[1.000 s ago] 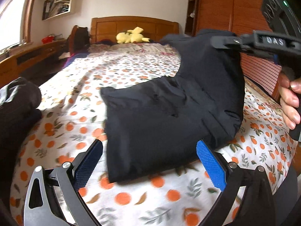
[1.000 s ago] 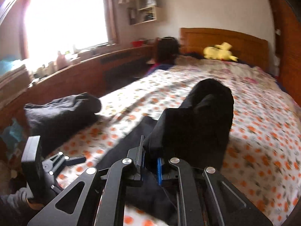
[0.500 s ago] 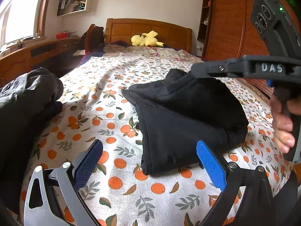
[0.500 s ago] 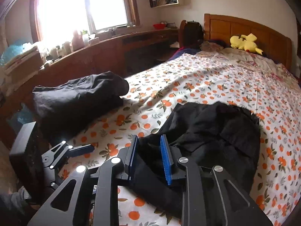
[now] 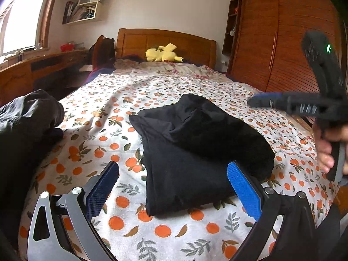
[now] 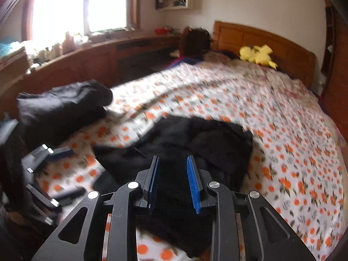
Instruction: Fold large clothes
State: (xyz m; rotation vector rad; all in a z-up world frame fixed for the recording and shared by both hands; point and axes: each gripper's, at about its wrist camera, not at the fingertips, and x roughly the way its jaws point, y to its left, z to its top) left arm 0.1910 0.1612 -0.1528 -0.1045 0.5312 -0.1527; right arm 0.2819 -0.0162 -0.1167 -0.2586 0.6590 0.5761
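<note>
- Daylight is pouring in through a window (image 6: 65,2) on the left, blowing out to white glare.
- Fisheye distortion is bending the walls, with dark corners framing both views.
- Motion blur is smearing the right wrist view; the left wrist view is staying sharp except for the blurred right gripper (image 5: 258,101).
- The black garment (image 5: 195,148) is showing little detail.

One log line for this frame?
left gripper: open, empty | right gripper: jaws just opening, garment released | garment: folded on bed
</note>
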